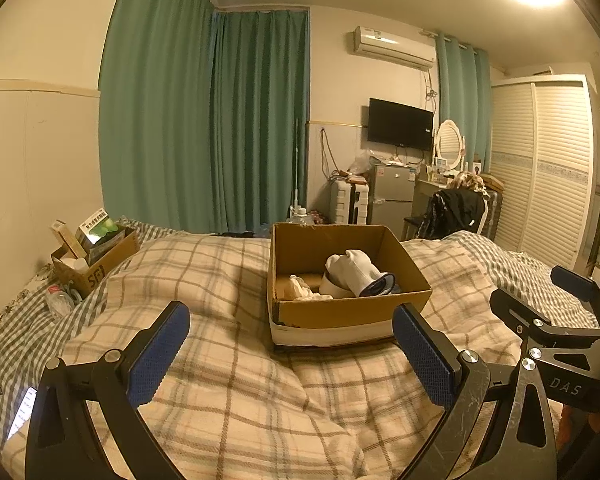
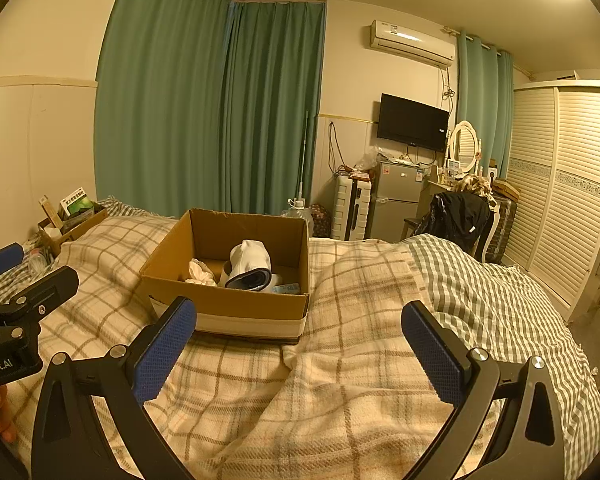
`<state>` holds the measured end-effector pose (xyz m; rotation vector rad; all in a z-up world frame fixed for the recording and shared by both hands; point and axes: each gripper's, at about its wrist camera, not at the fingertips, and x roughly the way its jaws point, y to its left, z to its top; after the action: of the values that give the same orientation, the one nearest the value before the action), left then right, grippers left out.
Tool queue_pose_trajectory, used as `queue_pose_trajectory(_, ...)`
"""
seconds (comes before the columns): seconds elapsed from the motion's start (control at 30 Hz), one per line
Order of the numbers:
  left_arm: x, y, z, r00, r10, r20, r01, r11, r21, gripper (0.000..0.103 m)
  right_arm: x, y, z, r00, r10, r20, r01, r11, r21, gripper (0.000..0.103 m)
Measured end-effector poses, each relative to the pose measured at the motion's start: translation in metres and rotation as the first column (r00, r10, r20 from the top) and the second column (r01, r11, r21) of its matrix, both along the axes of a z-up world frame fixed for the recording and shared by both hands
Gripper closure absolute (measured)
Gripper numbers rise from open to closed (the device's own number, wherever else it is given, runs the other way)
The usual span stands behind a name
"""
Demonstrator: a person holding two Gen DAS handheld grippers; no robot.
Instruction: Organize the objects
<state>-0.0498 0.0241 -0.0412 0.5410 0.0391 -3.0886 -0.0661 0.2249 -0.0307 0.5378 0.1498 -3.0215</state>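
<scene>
An open cardboard box stands on the plaid blanket in the middle of the bed. Inside lie a rolled white sock with a dark cuff and a crumpled pale cloth. My left gripper is open and empty, held over the blanket just short of the box. My right gripper is open and empty, to the right of the box's near corner. Each gripper shows at the edge of the other's view.
A smaller cardboard box with packets and a plastic bottle sit at the bed's left by the wall. A phone lies at the left edge. Beyond the bed are a fridge, a chair with a black jacket and a wardrobe.
</scene>
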Motion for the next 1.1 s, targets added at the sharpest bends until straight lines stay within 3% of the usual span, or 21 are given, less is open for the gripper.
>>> queue_pose_trajectory(1.1,-0.0009,0.0026,0.0002,1.0,0.004,0.001,-0.004,1.0,-0.027,0.0,0.0006,0.0012,-0.0008,1.0,0.001,0.002,-0.001,1.0,0.002,0.0)
